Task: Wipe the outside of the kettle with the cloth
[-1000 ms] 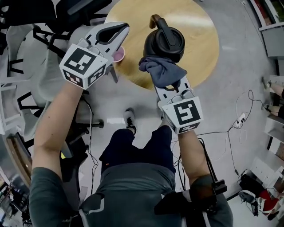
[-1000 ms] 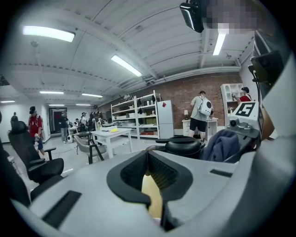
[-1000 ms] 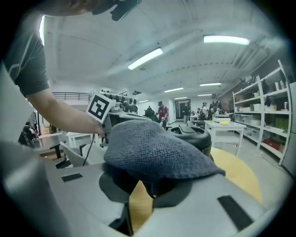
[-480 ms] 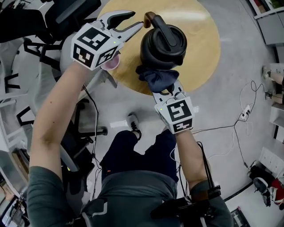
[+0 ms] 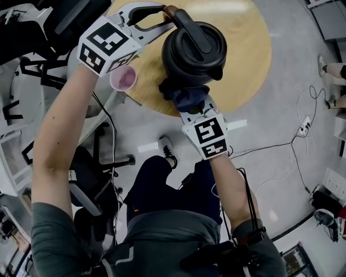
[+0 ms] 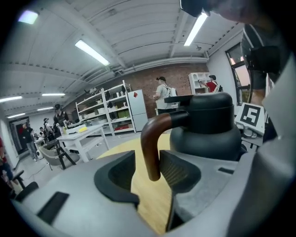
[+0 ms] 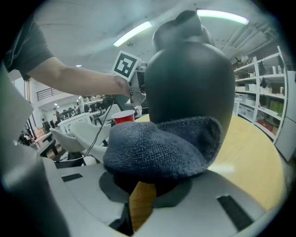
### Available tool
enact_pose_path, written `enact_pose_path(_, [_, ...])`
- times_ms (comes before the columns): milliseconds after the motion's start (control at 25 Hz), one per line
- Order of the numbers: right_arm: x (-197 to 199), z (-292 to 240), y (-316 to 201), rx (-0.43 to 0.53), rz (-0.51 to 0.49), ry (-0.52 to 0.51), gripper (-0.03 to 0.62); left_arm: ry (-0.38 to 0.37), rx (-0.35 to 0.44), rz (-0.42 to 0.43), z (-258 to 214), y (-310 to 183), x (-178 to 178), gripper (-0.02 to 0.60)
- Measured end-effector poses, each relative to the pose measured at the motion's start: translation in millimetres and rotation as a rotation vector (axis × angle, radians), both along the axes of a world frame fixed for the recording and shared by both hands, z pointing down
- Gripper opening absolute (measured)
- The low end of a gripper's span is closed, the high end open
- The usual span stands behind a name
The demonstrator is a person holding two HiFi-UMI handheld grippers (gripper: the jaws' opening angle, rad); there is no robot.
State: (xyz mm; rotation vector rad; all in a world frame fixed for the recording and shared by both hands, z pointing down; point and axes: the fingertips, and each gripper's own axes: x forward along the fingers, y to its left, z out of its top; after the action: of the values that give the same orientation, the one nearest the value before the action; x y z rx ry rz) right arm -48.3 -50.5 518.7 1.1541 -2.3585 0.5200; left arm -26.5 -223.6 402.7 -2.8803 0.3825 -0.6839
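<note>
The left gripper's (image 5: 160,16) 2 fingers (image 6: 178,172) have just opened and stand wide apart. The brown, curved wooden tip of the kettle's handle (image 6: 150,148) hangs in the gap between them, closer to one finger than the other, and neither pad presses on it. This gripper comes at the round black kettle (image 5: 194,51) from the handle side, its cube with black and white square markers (image 5: 105,46) trailing away from the kettle toward the person's forearm.

On the kettle's near side, the right gripper's (image 7: 143,187) fingers are clamped on a bunched dark blue-grey terry cloth (image 7: 157,148). The cloth bulges out over the fingers and lies against the lower part of the kettle's wall, below the lid. Behind it the gripper's own marker cube (image 5: 208,138) points back from the kettle toward the person's body.

The kettle stands upright on a round, light wooden table (image 5: 243,59), close to the edge nearest the person, with its black handle arching over the lid. A red plastic cup (image 5: 123,79) stands at the table's edge on the handle side of the kettle, apart from it and just under the left gripper. Beyond the kettle's far side, shelves and white tables fill the room, with a few people standing well off.
</note>
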Motion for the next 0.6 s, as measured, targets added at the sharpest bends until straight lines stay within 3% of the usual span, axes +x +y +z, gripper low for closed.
enact_pose_path(120, [0, 0, -1, -0.014, 0.018, -0.012, 0.075, -0.016, -0.013, 0.016, 1, 5, 2, 0.120])
enact_pose_path(400, [8, -2, -5, -0.048, 0.083, -0.063, 0.072, 0.033, -0.110, -0.096, 2, 5, -8, 0.100])
enact_pose_path(600, [23, -3, -7, -0.069, 0.104, -0.076, 0.071, 0.007, -0.134, -0.179, 2, 8, -18, 0.100])
